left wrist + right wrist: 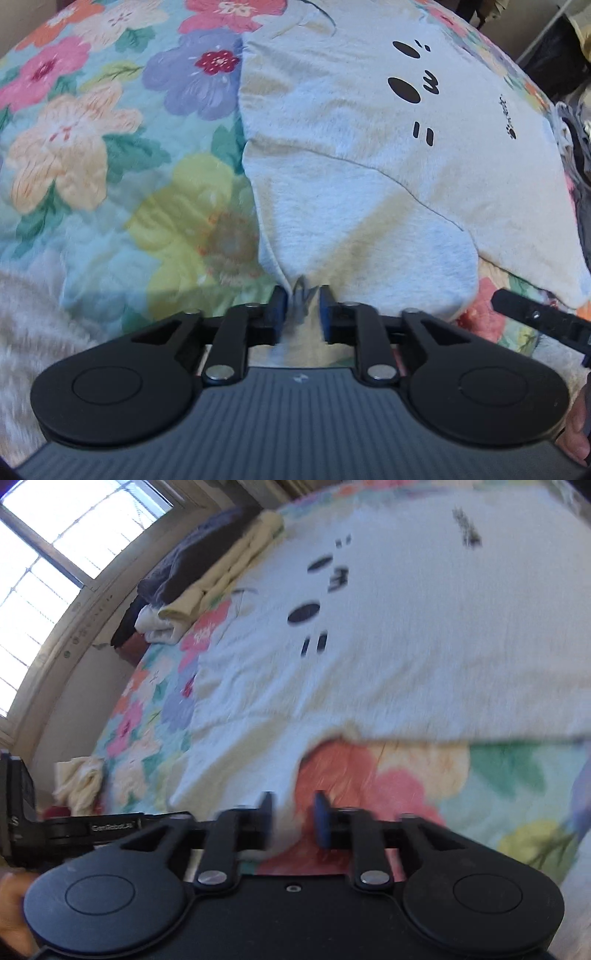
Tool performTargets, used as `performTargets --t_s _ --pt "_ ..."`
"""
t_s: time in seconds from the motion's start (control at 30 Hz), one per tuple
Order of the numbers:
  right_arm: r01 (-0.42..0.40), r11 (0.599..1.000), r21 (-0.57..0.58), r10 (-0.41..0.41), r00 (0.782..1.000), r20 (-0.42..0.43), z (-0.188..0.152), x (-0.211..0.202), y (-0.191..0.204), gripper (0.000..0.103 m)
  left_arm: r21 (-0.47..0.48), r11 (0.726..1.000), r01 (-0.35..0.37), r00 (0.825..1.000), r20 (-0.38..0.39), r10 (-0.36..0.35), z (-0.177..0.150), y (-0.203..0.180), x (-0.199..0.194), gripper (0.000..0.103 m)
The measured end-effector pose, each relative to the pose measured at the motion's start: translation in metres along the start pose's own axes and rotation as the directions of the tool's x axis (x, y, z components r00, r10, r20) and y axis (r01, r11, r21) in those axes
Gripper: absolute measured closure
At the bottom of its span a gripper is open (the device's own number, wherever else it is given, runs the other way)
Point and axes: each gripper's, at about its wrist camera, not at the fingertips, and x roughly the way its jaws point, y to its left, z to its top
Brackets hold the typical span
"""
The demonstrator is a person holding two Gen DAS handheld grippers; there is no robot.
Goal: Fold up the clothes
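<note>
A light grey T-shirt with a black cat-face print lies flat on a floral bedspread. My left gripper is shut on a bunched bit of the T-shirt's sleeve edge, with fabric pinched between the blue pads. In the right wrist view the same T-shirt lies spread ahead. My right gripper is open and empty, low over the bedspread just in front of the shirt's near edge. Its tip shows at the right of the left wrist view.
A pile of folded clothes, dark and cream, lies at the far side of the bed under a window. A cream cloth lies bunched at the bed's left edge. A fuzzy white blanket lies near left.
</note>
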Motion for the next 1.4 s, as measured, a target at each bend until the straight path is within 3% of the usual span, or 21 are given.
performTargets --t_s 0.07,0.2,0.3,0.33,0.37,0.4,0.47,0.57,0.63,0.7,0.77,0.83,0.87,0.93,1.0,1.03,1.2,1.27,1.33,1.37,1.4 --pt "-0.012 1.0 0.018 0.012 1.0 0.002 0.0 0.006 0.0 0.045 0.004 1.0 -0.009 1.0 -0.001 0.009 0.005 0.0 0.006 0.064" --pt "-0.032 0.999 0.001 0.032 0.999 -0.034 0.003 0.037 0.003 0.031 0.112 0.993 -0.033 0.999 -0.039 0.037 0.019 0.001 0.038 0.029" --pt "0.04 0.986 -0.161 -0.053 0.996 -0.074 -0.001 0.07 0.018 0.031 0.069 0.998 -0.005 0.999 -0.048 0.008 0.024 0.01 0.054 0.023" --pt "0.035 0.976 -0.215 -0.052 0.996 -0.071 -0.004 0.074 0.024 0.035 0.107 0.994 -0.005 0.999 -0.033 0.009 0.023 0.005 0.049 0.045" --pt "-0.006 0.966 -0.259 -0.012 0.997 -0.071 -0.006 0.074 0.03 0.083 0.143 0.99 0.001 1.0 -0.018 0.002 0.022 0.002 0.044 0.064" --pt "-0.07 0.959 -0.275 0.046 0.995 -0.093 -0.004 0.071 0.035 0.096 0.162 0.986 0.041 0.999 -0.012 -0.04 0.021 0.0 0.036 0.101" --pt "-0.125 0.95 -0.286 0.102 0.99 -0.093 -0.001 0.053 0.041 0.096 0.097 0.986 0.137 0.99 -0.025 -0.136 0.019 0.006 0.018 0.1" --pt "-0.154 0.94 -0.304 0.124 0.985 -0.117 -0.005 0.022 0.043 0.096 0.002 0.992 0.123 0.992 -0.007 -0.123 0.018 0.019 -0.005 0.097" --pt "-0.112 0.933 -0.343 0.071 0.989 -0.129 -0.012 0.013 0.039 0.095 -0.006 0.997 0.082 0.997 0.004 -0.082 0.017 0.026 -0.008 0.096" --pt "-0.113 0.953 -0.281 0.059 0.979 -0.193 -0.014 0.02 0.024 0.095 -0.008 0.998 0.058 0.998 -0.009 -0.058 0.014 0.03 -0.005 0.096" --pt "-0.152 0.976 -0.153 0.113 0.965 -0.238 -0.012 0.029 0.011 0.094 -0.03 0.997 0.071 0.997 -0.025 -0.071 0.009 0.036 -0.001 0.09" --pt "-0.162 0.975 -0.149 0.126 0.967 -0.222 -0.012 0.027 0.014 0.092 -0.043 0.996 0.08 0.996 -0.033 -0.081 0.005 0.04 0.004 0.07" --pt "-0.152 0.975 -0.164 0.117 0.971 -0.207 -0.012 0.023 0.016 0.089 -0.032 0.997 0.072 0.997 -0.032 -0.073 0.004 0.039 0.006 0.067" --pt "-0.145 0.977 -0.157 0.111 0.973 -0.203 -0.014 0.019 0.017 0.077 -0.016 0.999 0.044 0.999 -0.024 -0.044 0.001 0.036 0.01 0.061" --pt "-0.153 0.98 -0.129 0.122 0.967 -0.222 -0.017 0.02 0.013 0.045 -0.007 1.0 0.024 1.0 -0.016 -0.024 0.002 0.033 0.016 0.053" --pt "-0.127 0.984 -0.125 0.096 0.969 -0.229 -0.018 0.024 0.012 0.041 -0.007 1.0 0.02 1.0 -0.015 -0.02 0.003 0.032 0.02 0.046" --pt "-0.041 0.995 -0.088 0.017 0.964 -0.264 -0.019 0.048 0.006 0.04 -0.019 1.0 -0.018 1.0 -0.021 0.018 0.005 0.024 0.045 0.033" --pt "-0.031 0.996 -0.087 0.007 0.964 -0.266 -0.019 0.055 0.004 0.04 0.064 0.997 -0.043 0.999 0.003 0.043 0.005 0.012 0.047 0.038" --pt "-0.012 0.985 -0.169 -0.027 0.974 -0.225 -0.018 0.057 0.012 0.042 0.158 0.985 -0.068 0.997 0.054 0.061 0.001 -0.003 0.046 0.076" --pt "-0.003 0.976 -0.216 -0.044 0.977 -0.21 -0.017 0.058 0.018 0.044 0.188 0.98 -0.069 0.996 0.069 0.057 -0.003 -0.008 0.044 0.084" --pt "0.0 0.969 -0.248 -0.05 0.979 -0.195 -0.016 0.057 0.022 0.066 0.201 0.976 -0.079 0.994 0.085 0.064 -0.006 -0.011 0.041 0.096"
